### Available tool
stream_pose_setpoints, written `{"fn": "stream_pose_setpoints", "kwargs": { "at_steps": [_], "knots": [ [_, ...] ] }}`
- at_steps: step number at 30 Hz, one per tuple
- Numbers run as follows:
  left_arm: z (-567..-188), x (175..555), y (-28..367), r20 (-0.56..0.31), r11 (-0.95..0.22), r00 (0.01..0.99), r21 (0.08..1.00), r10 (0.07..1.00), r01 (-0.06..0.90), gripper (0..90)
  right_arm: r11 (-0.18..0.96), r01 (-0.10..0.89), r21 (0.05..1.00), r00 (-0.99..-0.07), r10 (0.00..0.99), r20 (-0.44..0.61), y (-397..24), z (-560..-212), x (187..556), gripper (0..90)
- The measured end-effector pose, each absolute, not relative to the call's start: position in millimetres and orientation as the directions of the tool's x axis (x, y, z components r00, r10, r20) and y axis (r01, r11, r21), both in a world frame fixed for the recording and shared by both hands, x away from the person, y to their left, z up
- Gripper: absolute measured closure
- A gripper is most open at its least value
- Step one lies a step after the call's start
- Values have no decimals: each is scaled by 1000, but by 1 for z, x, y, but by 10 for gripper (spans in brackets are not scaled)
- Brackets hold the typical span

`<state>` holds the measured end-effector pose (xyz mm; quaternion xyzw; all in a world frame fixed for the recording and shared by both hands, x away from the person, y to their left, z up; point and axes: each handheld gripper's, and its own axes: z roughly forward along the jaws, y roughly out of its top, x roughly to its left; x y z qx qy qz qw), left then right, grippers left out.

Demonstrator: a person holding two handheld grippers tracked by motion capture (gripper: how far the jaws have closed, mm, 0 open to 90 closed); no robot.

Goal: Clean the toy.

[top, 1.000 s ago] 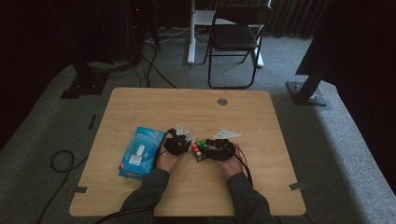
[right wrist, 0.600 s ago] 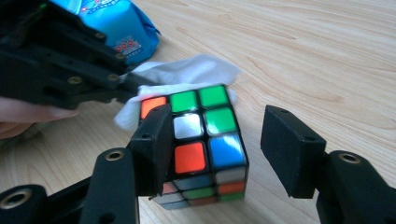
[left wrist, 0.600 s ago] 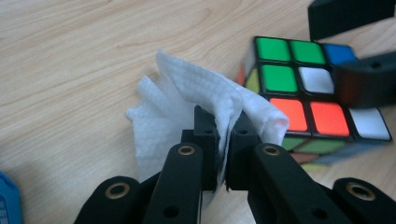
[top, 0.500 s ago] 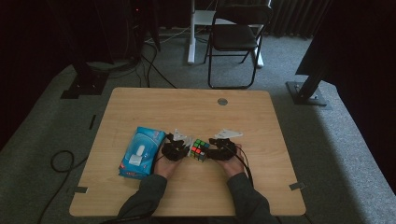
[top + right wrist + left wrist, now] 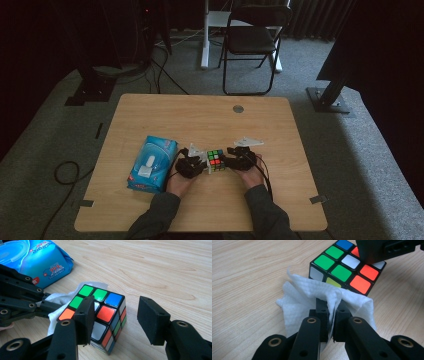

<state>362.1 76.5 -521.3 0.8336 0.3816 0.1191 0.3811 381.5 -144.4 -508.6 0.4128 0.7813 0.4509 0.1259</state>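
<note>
One cube, one wipe (pinched by left gripper); right gripper open, just closing.

Glossy plastic Rubik's cube, soft embossed paper wipe, shiny plastic wipes pack, all on a smooth matt wood-grain table.

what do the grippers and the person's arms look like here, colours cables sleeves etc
Both the left gripper and the right gripper are matt black, with linkage arms pinned by brass-coloured rivets and flat rectangular pads. In the high view each carries a pale grey three-cornered plate on top and trails a black cable. The person wears dark grey long sleeves.
</note>
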Motion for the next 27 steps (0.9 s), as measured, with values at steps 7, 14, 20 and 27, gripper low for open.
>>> {"fn": "stream_pose_setpoints", "kwargs": {
  "at_steps": [7,14,20,27],
  "knots": [
    [-520,363,76,-83,-418,678,731,731,540,853,260,519,814,-647,741,176,-136,-509,380,467],
    [-509,372,82,-88,-387,659,749,747,538,853,252,538,804,-646,736,202,-134,-510,382,480],
    [-505,379,79,-92,-372,651,757,753,537,854,246,544,802,-645,734,212,-134,-511,382,482],
    [-506,387,77,-104,-353,632,755,768,552,855,239,548,801,-643,733,222,-136,-512,384,476]
  ]
}}
